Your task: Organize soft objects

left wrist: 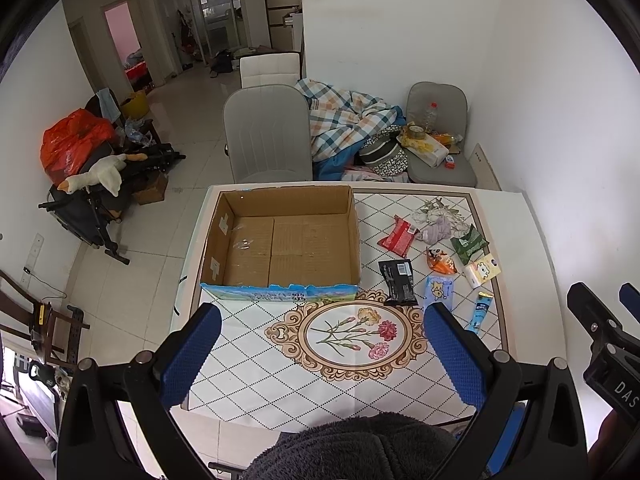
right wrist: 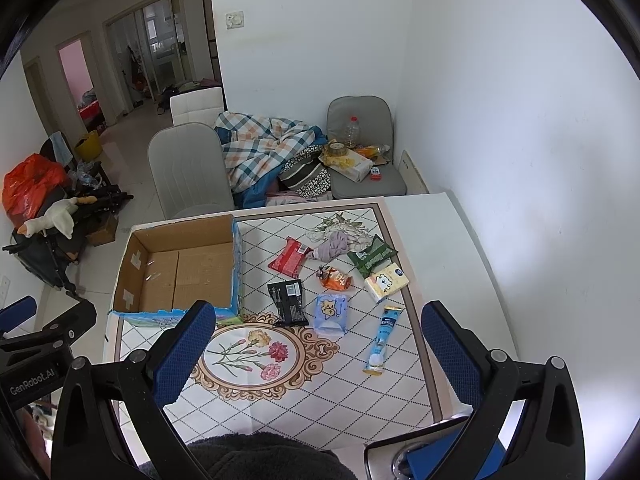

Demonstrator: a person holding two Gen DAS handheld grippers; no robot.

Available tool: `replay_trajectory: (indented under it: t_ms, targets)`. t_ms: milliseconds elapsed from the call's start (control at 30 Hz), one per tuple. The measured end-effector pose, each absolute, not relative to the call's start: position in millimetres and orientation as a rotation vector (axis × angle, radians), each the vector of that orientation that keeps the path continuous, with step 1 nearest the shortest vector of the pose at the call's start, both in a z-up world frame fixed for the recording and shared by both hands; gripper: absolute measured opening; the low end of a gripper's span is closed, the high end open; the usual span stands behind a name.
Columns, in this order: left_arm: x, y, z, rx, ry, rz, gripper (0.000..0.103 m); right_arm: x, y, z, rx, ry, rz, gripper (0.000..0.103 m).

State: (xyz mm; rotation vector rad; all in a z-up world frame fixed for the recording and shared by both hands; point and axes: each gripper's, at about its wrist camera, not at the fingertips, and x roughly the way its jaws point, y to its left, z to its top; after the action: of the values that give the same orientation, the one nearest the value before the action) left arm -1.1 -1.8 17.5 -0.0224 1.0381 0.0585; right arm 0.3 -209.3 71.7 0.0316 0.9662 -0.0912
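Note:
An open, empty cardboard box (left wrist: pixel 280 236) stands on the table's left half; it also shows in the right wrist view (right wrist: pixel 180 272). To its right lie several soft packs: a red pack (right wrist: pixel 289 258), a black pack (right wrist: pixel 289 302), a blue tissue pack (right wrist: pixel 331 312), an orange pouch (right wrist: pixel 335 279), a green pack (right wrist: pixel 372 257), a cream tissue pack (right wrist: pixel 386 282), a blue tube (right wrist: pixel 382 340) and a bundle of purple cloth (right wrist: pixel 332 249). My left gripper (left wrist: pixel 322 344) is open and empty above the table's near part. My right gripper (right wrist: pixel 316 344) is open and empty, above the near edge.
The table (right wrist: pixel 304 392) has a tiled flower pattern. Behind it stand grey chairs (left wrist: pixel 266 132), one heaped with a plaid blanket (left wrist: pixel 344 120), another with a bottle and packs (right wrist: pixel 360 148). A white wall runs along the right. Clutter and a stroller (left wrist: pixel 92 192) sit left on the floor.

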Motion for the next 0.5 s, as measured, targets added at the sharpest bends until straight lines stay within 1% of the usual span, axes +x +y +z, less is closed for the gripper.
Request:
replay_trajectory:
  t_ms: [500]
  targets:
    - [-0.7, -3.0, 16.6, -0.026, 1.037, 0.054, 0.103, 4.8, -210.5, 73.6, 0.030, 0.964, -0.084, 0.103]
